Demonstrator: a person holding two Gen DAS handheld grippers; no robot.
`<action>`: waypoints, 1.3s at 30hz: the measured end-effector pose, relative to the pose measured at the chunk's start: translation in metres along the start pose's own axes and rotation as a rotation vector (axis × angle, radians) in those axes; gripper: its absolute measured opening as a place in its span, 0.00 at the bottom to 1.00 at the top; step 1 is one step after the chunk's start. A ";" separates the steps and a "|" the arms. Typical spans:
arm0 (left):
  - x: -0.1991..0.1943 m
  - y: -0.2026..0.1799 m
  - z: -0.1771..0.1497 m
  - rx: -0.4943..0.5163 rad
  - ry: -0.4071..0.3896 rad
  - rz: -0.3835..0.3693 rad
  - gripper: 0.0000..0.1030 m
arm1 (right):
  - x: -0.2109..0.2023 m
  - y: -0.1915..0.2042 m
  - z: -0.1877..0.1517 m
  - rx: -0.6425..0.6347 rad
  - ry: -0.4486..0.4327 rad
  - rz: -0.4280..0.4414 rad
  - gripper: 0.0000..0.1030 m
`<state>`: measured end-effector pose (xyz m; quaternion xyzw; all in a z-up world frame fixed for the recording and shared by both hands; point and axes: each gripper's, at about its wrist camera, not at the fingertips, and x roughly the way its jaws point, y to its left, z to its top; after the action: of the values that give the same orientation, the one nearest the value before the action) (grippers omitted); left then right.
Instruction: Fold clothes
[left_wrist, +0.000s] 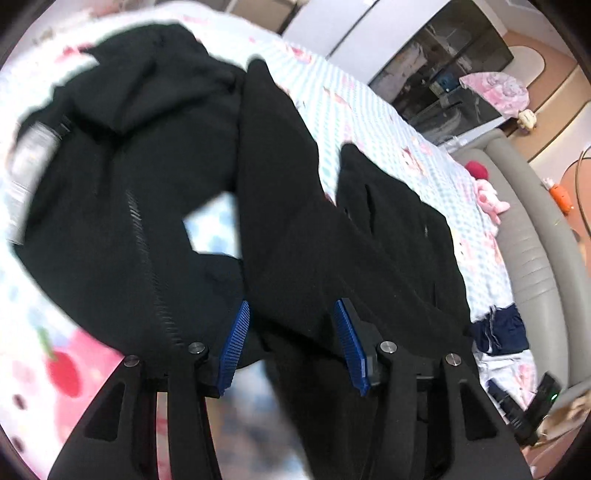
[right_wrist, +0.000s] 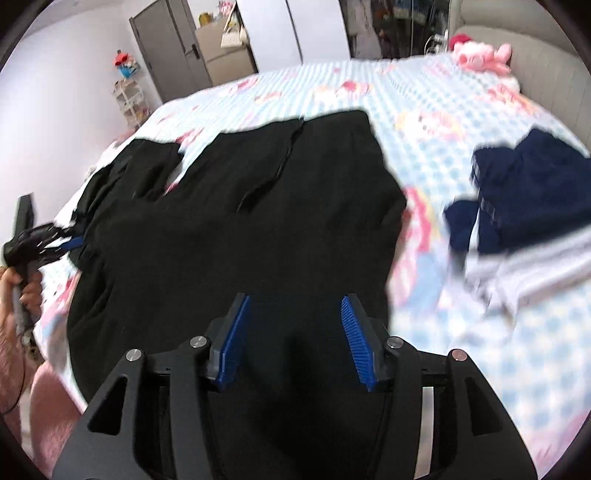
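Black garment (right_wrist: 251, 221) lies spread (rumpled at one end) on the bed.

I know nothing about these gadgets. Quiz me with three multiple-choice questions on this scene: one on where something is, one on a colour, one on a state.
1. Where does the pink plush toy lie?
A. on the floor
B. on the bed near the headboard
C. on a shelf

2. What colour are the gripper pads?
A. blue
B. red
C. green

3. How does the right gripper stand?
A. shut on a sock
B. shut empty
C. open over the black garment

Answers: 1 B, it sits on the bedsheet beside the headboard. 2 A, both are blue. 3 C, a wide gap shows between the pads.
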<state>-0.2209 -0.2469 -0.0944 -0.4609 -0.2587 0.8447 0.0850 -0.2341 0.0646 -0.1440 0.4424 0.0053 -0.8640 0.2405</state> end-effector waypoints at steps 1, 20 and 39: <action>0.008 0.001 0.003 -0.004 0.008 0.005 0.47 | 0.002 0.001 -0.009 -0.004 0.022 -0.006 0.51; 0.007 -0.014 0.014 0.302 0.295 0.272 0.41 | 0.007 -0.028 -0.025 -0.052 0.118 0.024 0.54; -0.049 -0.051 0.013 0.372 -0.107 0.630 0.49 | -0.017 -0.071 -0.042 0.005 0.099 -0.168 0.63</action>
<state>-0.2089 -0.2269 -0.0270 -0.4495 0.0498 0.8850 -0.1105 -0.2238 0.1440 -0.1712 0.4832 0.0522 -0.8581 0.1657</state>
